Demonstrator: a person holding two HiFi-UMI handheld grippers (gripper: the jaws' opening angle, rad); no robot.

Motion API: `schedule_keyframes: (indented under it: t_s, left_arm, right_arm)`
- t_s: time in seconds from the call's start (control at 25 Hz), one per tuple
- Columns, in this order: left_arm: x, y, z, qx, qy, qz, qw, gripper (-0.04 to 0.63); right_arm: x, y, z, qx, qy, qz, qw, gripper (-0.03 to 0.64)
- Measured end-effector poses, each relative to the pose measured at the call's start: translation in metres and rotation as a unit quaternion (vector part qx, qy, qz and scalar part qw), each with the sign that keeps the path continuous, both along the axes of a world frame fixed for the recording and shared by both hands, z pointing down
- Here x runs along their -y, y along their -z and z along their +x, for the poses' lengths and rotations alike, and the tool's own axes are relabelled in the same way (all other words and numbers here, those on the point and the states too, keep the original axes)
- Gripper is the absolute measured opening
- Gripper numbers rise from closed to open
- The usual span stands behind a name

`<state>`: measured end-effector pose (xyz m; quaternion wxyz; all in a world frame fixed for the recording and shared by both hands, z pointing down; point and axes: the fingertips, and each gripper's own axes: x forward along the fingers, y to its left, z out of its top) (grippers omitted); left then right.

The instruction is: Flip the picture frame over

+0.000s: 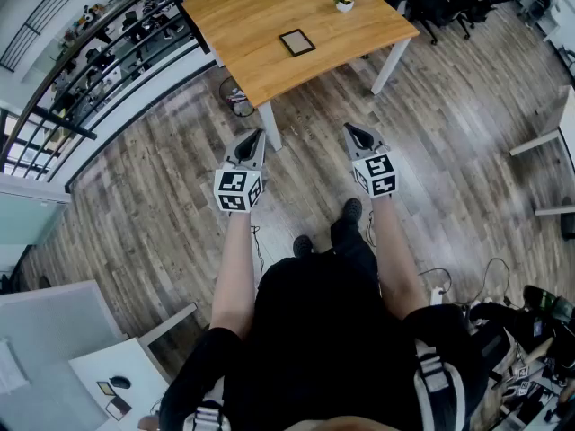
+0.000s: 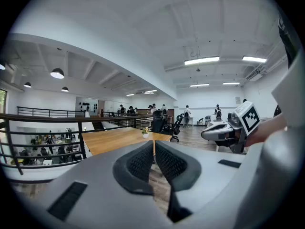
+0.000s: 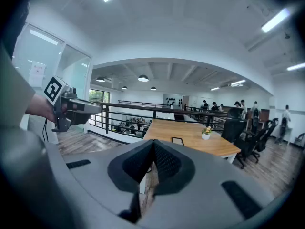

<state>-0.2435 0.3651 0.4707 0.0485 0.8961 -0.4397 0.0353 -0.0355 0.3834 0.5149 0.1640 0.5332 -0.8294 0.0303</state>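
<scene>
While the person stands on the grey-brown wood-plank floor, well short of the work surface, no part of the flip has begun. The light wooden table with white legs lies ahead, well apart from both tools. The left gripper and the right gripper are held side by side in front of the body. Each gripper view shows its ribbed pads pressed together with nothing between them, so both are empty.

The small dark-rimmed rectangular picture frame lies flat near the middle of the tabletop, untouched. A small potted plant in a white pot stands beyond it, nearer the far edge.

Likely faults from here:
- Jaws left closed on arrival would only push the frame, and a flat frame on a smooth top probably slides rather than lifts.
- A thin rim offers little purchase — a shallow pinch may let it slip and drop mid-turn.
- A wide sweep could knock the pot over.
</scene>
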Motion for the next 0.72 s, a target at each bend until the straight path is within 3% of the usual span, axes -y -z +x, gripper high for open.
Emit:
schedule_keyframes:
  t_s: [0.72]
  left_arm:
    - [-0.016,-0.001,0.028,0.0,-0.041,-0.001,0.9992,0.029]
  right_arm:
    - [-0.029,-0.005,-0.004,0.021,-0.008,0.002,1.0,0.006]
